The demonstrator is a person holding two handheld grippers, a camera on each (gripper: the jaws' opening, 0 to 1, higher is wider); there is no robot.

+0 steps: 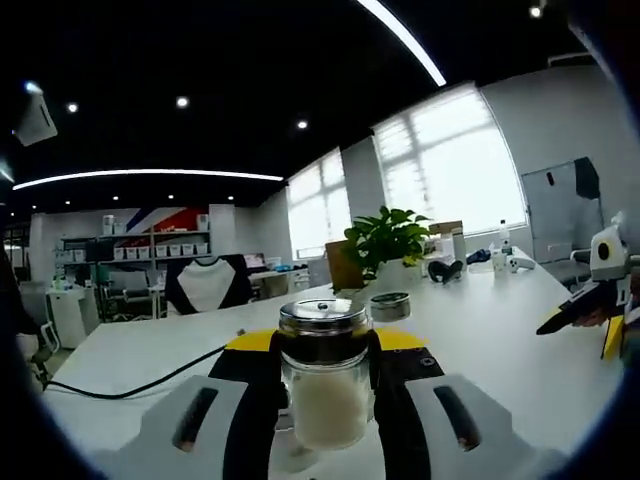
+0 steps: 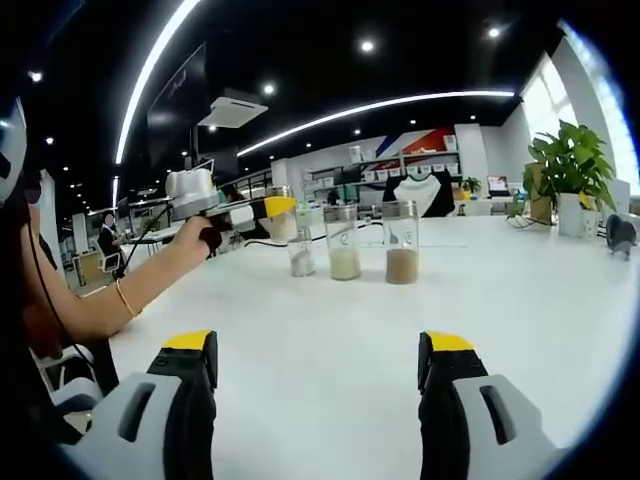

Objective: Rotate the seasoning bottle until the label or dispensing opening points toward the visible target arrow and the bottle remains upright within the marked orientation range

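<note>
A glass seasoning bottle (image 1: 325, 395) with a silver lid and white contents stands upright on the white table (image 1: 480, 340). My left gripper (image 1: 325, 345) is shut on it, a black, yellow-tipped jaw pressing each side. In the right gripper view the same bottle (image 2: 300, 257) shows at the left, under the left gripper (image 2: 283, 213), which a person's hand (image 2: 190, 245) holds. My right gripper (image 2: 315, 360) hovers low over the table, open with nothing between its jaws, well short of the bottles. It also shows at the right edge of the left gripper view (image 1: 585, 310).
Two more bottles stand beside the held one, one with white contents (image 2: 343, 243) and one with brown (image 2: 401, 243). A short lidded jar (image 1: 390, 305) sits behind the held bottle. A potted plant (image 1: 388, 240) and a black cable (image 1: 130, 385) are on the table.
</note>
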